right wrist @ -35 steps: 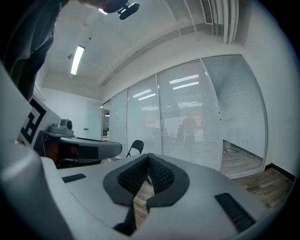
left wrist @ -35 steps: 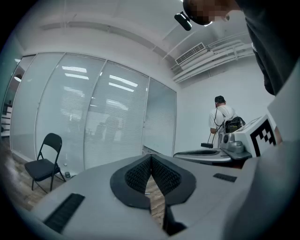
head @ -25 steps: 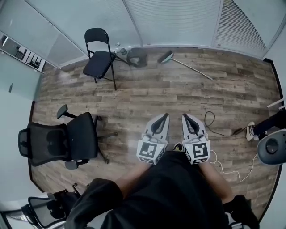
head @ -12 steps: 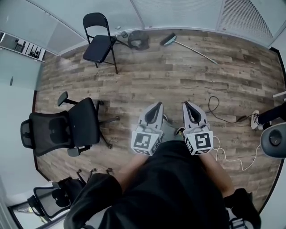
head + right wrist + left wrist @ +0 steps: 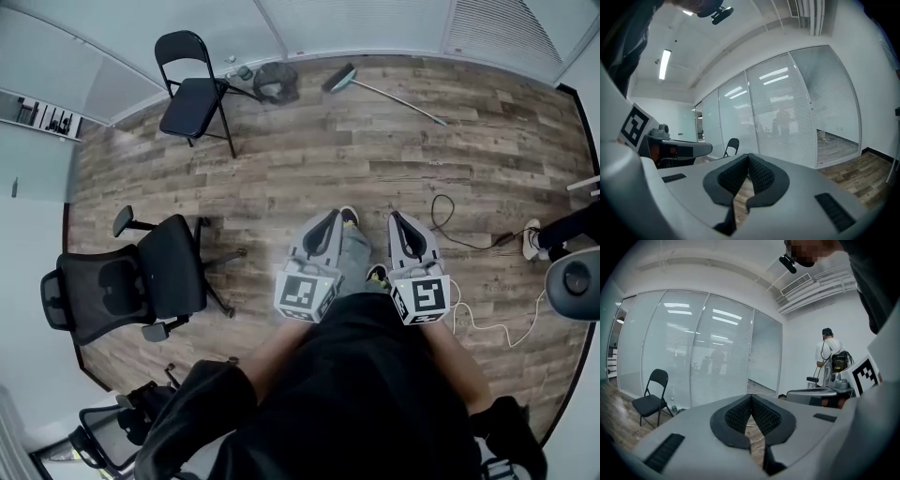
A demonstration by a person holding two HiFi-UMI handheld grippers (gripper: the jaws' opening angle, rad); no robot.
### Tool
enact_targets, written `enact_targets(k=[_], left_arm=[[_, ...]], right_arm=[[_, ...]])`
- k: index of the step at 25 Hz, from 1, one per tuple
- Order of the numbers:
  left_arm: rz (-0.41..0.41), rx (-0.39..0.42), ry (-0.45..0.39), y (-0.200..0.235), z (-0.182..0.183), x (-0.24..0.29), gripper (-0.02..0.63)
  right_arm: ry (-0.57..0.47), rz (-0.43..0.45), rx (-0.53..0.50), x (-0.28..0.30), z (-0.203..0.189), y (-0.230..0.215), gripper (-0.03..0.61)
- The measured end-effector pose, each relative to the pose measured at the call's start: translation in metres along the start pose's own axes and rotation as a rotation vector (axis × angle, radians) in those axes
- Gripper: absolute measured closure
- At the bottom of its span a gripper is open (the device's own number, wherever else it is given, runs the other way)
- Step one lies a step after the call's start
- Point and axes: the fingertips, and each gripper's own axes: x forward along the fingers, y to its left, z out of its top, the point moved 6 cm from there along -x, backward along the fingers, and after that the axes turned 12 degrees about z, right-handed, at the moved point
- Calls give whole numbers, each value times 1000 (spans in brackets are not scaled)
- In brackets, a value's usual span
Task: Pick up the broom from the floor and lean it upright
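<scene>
Broom (image 5: 339, 79) flat, left claw (image 5: 332, 221), right claw (image 5: 397, 221) closed

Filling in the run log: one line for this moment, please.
broom: on floor by far wall | left gripper: shut, empty | right gripper: shut, empty

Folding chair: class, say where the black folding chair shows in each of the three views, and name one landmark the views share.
Head view: the folding chair stands at upper left, near the glass wall.
Left gripper view: the chair is at lower left, before that wall.
Right gripper view: the chair is small, just left of centre.
Shared landmark: the glass wall with blinds.
</scene>
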Motion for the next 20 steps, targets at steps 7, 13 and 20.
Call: enact_targets(k=[7,13,20], left_arm=[[-27,-9,28,23,3,58,594],[-39,-18,27,60,15,125,594],[-46,-30,0,111,42,184,594]], right_arm=[[26,-32,15,46,1,-32,565],[45,-55,8,111,9,-69,565],[40,-55,-31,186,37,-94,565]])
